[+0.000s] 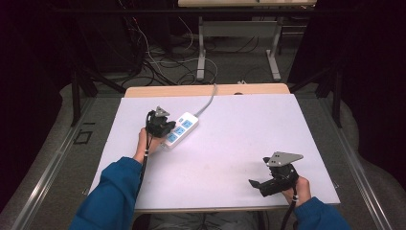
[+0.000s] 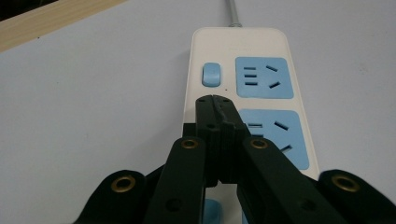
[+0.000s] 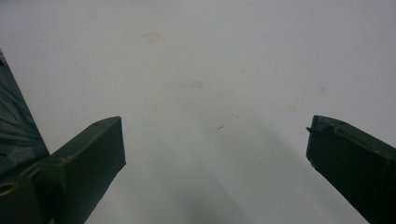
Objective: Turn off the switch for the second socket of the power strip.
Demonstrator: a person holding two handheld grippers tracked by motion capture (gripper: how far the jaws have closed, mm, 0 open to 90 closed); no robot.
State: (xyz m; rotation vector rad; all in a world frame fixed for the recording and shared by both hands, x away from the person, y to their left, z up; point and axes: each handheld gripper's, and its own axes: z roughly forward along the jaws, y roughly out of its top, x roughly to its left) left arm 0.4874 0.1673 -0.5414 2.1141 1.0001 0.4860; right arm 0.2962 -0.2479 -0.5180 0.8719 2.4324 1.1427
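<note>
A white power strip (image 1: 181, 129) with blue sockets lies on the white table, its grey cable (image 1: 207, 104) running to the far edge. In the left gripper view the power strip (image 2: 261, 46) shows a blue switch (image 2: 210, 74) beside its top socket. My left gripper (image 2: 214, 99) is shut with nothing between its pads, its tips over the strip's white face just below the switch; whether they touch is unclear. In the high view the left gripper (image 1: 167, 125) sits over the strip's near end. My right gripper (image 3: 215, 140) hangs open over bare tabletop, seen at the front right (image 1: 255, 184).
The white tabletop (image 1: 239, 139) has a wooden strip (image 1: 191, 90) along its far edge. Beyond it stand a grey table frame (image 1: 237, 43) and tangled cables (image 1: 158, 62) on the floor. Blue sleeves (image 1: 110, 196) enter from the bottom.
</note>
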